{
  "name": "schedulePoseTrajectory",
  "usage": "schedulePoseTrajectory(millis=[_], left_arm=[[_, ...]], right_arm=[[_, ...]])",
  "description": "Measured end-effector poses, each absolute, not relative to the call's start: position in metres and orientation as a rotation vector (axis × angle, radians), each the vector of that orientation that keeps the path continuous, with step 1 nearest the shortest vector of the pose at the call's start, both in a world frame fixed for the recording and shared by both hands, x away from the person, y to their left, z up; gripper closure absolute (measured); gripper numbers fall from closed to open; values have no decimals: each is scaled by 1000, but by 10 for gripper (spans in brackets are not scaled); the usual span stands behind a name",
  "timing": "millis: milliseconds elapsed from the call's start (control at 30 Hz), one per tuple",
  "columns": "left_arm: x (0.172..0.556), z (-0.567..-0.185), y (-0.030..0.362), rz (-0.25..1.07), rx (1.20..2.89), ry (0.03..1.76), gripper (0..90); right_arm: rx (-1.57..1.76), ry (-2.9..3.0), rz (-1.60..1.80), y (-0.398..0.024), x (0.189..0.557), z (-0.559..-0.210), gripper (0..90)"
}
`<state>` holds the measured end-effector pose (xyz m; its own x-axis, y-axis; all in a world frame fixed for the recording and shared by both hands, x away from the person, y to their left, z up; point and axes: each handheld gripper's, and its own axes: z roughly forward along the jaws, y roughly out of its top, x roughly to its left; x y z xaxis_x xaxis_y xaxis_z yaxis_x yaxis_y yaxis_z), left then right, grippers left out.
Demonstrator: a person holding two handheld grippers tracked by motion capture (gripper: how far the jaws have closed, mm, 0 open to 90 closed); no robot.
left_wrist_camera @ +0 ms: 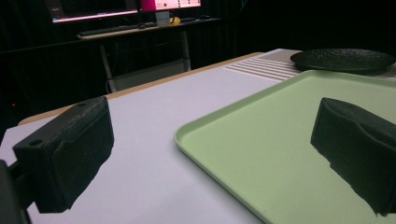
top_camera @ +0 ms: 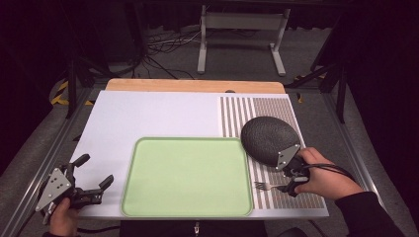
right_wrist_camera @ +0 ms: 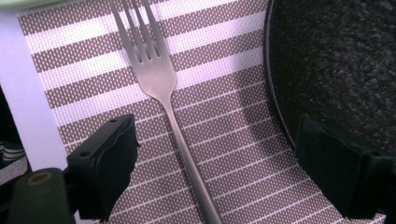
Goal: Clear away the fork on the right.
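Observation:
A metal fork (top_camera: 267,186) lies on a striped placemat (top_camera: 276,197) at the table's right, tines toward a pale green tray (top_camera: 188,177). Just behind it rests a black textured plate (top_camera: 269,138). My right gripper (top_camera: 285,177) hovers low over the fork. In the right gripper view its jaws stand wide apart on either side of the fork (right_wrist_camera: 156,79) handle without touching it, and the right jaw sits over the plate (right_wrist_camera: 341,60) rim. My left gripper (top_camera: 94,170) is open and empty at the near left corner, level with the tray's (left_wrist_camera: 196,126) left edge.
The table is covered with a white sheet (top_camera: 148,113), with a wooden edge at the back. Floor cables and a metal stand lie beyond it. In the left gripper view a desk with monitors stands in the dark background.

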<state>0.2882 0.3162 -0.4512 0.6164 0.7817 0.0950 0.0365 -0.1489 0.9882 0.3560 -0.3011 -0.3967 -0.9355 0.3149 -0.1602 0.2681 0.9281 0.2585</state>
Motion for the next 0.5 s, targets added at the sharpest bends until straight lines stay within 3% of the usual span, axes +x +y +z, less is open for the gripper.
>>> schedulePoseTrajectory(millis=[400,500], left_arm=[[289,-451,316,749,1606,698,0],[289,-451,315,742,1613,694,0]], right_arm=[[394,2947,330,-296,356,-402,165],[360,2959,342,-295,357,-402,222]])
